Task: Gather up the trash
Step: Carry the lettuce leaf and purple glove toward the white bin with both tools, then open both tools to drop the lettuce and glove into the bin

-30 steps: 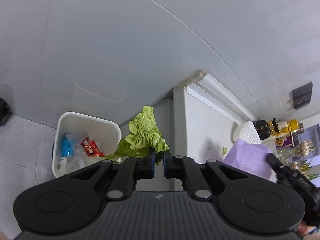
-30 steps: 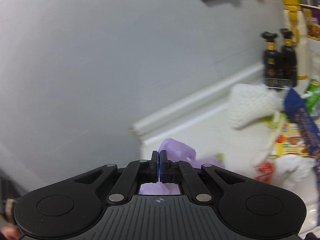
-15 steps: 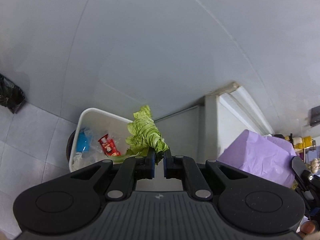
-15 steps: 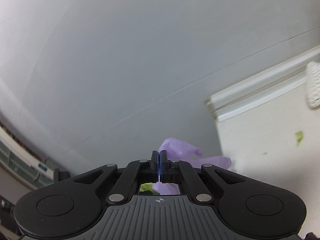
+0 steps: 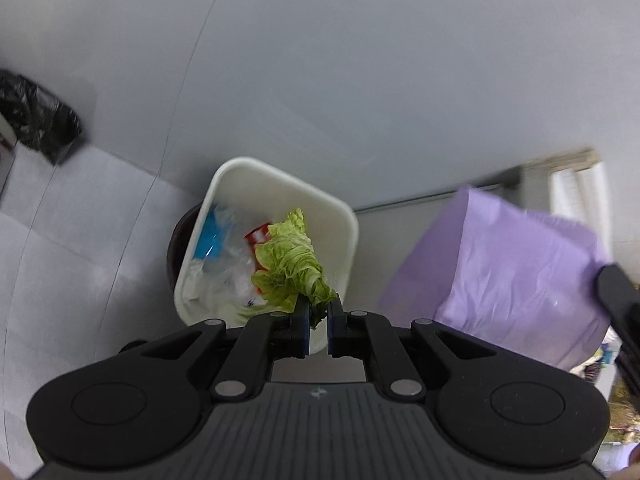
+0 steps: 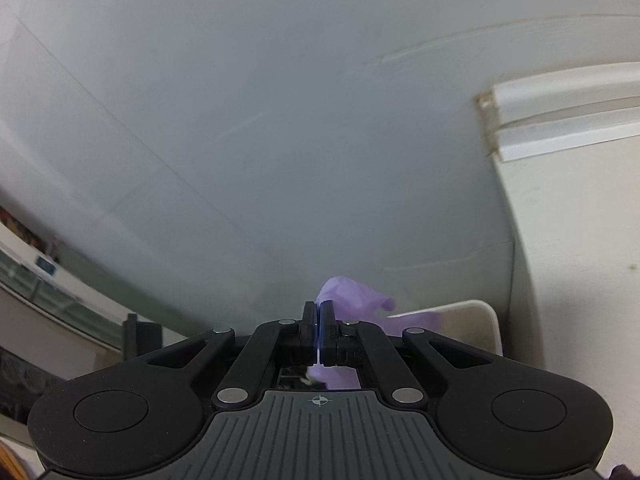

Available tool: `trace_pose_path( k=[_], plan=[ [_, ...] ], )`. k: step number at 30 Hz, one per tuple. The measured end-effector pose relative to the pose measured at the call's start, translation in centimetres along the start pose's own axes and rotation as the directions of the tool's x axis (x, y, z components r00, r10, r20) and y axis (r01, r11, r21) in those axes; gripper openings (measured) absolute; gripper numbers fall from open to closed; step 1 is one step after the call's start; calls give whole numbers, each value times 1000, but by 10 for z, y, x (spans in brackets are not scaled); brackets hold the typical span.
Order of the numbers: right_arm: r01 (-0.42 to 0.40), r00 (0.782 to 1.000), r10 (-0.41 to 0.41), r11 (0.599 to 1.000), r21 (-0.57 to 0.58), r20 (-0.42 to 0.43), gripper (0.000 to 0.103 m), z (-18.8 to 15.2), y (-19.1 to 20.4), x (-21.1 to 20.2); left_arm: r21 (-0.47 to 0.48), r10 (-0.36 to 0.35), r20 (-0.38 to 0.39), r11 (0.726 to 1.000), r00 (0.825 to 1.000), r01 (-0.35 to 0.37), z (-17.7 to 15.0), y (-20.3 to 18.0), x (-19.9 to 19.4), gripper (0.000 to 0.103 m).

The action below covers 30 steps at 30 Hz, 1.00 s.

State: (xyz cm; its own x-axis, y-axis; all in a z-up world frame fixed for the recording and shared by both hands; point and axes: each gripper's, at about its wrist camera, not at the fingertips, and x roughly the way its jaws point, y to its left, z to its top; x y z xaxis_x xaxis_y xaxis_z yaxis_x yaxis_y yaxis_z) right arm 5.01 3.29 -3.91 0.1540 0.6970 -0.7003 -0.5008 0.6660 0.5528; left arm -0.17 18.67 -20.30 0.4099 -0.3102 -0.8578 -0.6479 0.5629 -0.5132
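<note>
The lettuce leaf (image 5: 294,270) hangs over the open white bin (image 5: 224,184), pinched at its stem end by your left gripper (image 5: 316,314); its jaws stand almost together, with only the thin green stalk between the blue pads. I judge this leaf to be very light, soft and limp, probably a little damp; it will not slip easily, but it can tear if you pull it, and it may stick to a pad when you let go. The stem end is the right place to hold it, because there it is thickest and firmest; the frilled edge would only crumple. Inside the bin you can see a blue wrapper (image 5: 208,236), a red packet (image 5: 258,236) and some clear plastic (image 5: 230,276), so the leaf should land on a soft heap. To the right, the purple bag (image 5: 516,272) hangs from your right gripper (image 6: 319,316); its jaws are pressed fully together on a fold of the thin film. The bag seems light, smooth and slippery, and it will swing and billow; hold it at a bunched fold, as now, not at a single layer. Behind everything are the grey wall (image 5: 360,80) and, at the left, the tiled floor (image 5: 80,220).
</note>
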Motion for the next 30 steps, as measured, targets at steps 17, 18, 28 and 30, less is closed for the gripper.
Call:
trace_pose_path(
  k=[17,18,28,30],
  plan=[
    [215,953,-216,976,-30,-211,0,-10,-43,105,22,146,-132,989,980,-145,12,-3,86,8],
    [226,948,-228,973,-35,-220,0,-12,-44,107,29,153,-133,988,979,-150,12,-4,88,8],
    [270,928,-270,962,-36,-258,0,-18,-48,120,61,172,-125,984,977,-166,9,-11,81,45],
    [268,927,-267,963,-32,-265,0,-18,-50,127,64,177,-122,983,977,-170,8,-11,78,49]
  ],
)
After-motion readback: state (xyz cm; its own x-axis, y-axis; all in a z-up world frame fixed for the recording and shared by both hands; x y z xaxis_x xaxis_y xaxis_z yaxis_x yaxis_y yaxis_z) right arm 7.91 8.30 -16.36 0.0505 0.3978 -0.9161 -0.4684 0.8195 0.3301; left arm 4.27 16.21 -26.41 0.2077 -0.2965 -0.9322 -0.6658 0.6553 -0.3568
